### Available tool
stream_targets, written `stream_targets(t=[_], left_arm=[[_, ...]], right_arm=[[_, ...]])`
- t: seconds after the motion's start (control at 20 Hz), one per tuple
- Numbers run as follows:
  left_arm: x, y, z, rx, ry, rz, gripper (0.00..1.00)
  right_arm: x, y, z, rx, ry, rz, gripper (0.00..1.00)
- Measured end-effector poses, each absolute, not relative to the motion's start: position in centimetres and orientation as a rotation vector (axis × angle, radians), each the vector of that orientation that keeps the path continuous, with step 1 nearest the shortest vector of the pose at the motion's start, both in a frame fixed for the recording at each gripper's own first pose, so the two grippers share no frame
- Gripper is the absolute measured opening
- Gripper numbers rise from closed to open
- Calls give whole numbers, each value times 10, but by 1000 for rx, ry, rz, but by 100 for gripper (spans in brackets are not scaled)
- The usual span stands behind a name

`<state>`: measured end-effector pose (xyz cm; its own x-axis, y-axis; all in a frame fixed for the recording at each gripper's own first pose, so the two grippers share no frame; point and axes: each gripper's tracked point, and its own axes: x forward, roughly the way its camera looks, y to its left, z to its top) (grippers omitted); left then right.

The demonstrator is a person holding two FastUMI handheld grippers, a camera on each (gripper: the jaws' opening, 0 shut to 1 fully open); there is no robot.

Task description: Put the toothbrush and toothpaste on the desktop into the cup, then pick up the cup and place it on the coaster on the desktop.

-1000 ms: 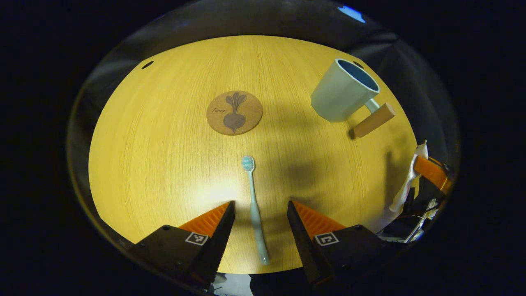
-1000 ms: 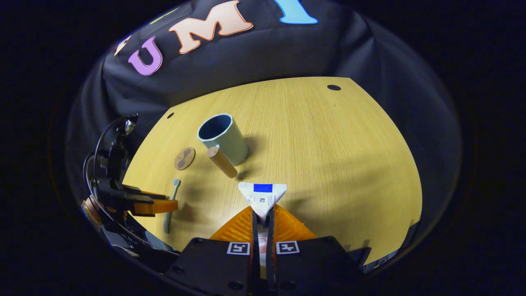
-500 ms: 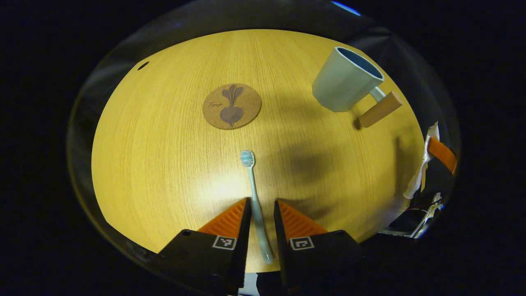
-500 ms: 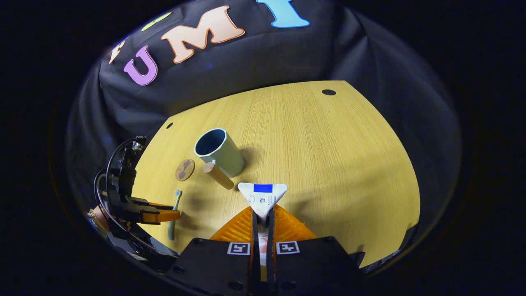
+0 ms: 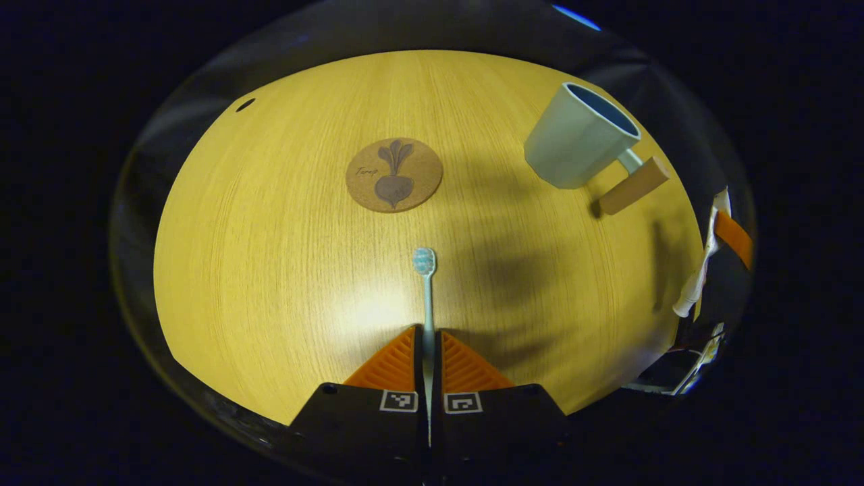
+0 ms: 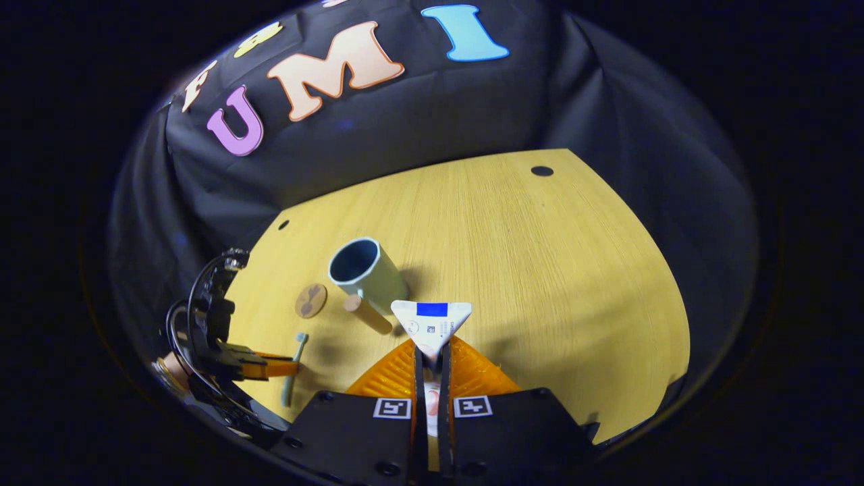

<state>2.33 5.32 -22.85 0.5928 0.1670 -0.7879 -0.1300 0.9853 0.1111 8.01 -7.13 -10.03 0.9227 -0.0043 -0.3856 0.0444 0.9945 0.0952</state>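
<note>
Left tool (image 5: 428, 331): fingers closed onto the handle of the toothbrush (image 5: 425, 283), which lies along the counter (image 5: 270, 270) with its bristle head pointing away toward the far side. In the right gripper view the same tool (image 6: 287, 368) appears at the near left edge with the toothbrush (image 6: 294, 364) between its fingers.

Right tool (image 6: 432, 344): fingers pressed together on the toothpaste (image 6: 432, 320), whose flat crimped end sticks out ahead of the tips, raised above the counter.

Cup (image 5: 580, 145): standing upright on the counter at far right, mouth open, wooden handle (image 5: 633, 186) turned toward the near right.

Coaster (image 5: 394, 175): flat on the counter beyond the toothbrush head, well left of the cup, unoccupied.
</note>
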Motion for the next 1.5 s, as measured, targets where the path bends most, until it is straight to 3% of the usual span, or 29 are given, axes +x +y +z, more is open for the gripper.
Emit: stream_targets(t=[0.35, 0.65, 1.05, 1.5], left_arm=[[21, 59, -195, -189, 638, 241, 0], [0, 62, -169, -222, 510, 251, 0], [11, 48, -111, -94, 314, 243, 0], [49, 12, -39, 0, 76, 113, 0]], right_arm=[[120, -29, -5, 97, 95, 126, 8], [164, 19, 51, 75, -106, 295, 8], [212, 36, 15, -19, -96, 326, 8], [221, 28, -35, -24, -24, 305, 9]])
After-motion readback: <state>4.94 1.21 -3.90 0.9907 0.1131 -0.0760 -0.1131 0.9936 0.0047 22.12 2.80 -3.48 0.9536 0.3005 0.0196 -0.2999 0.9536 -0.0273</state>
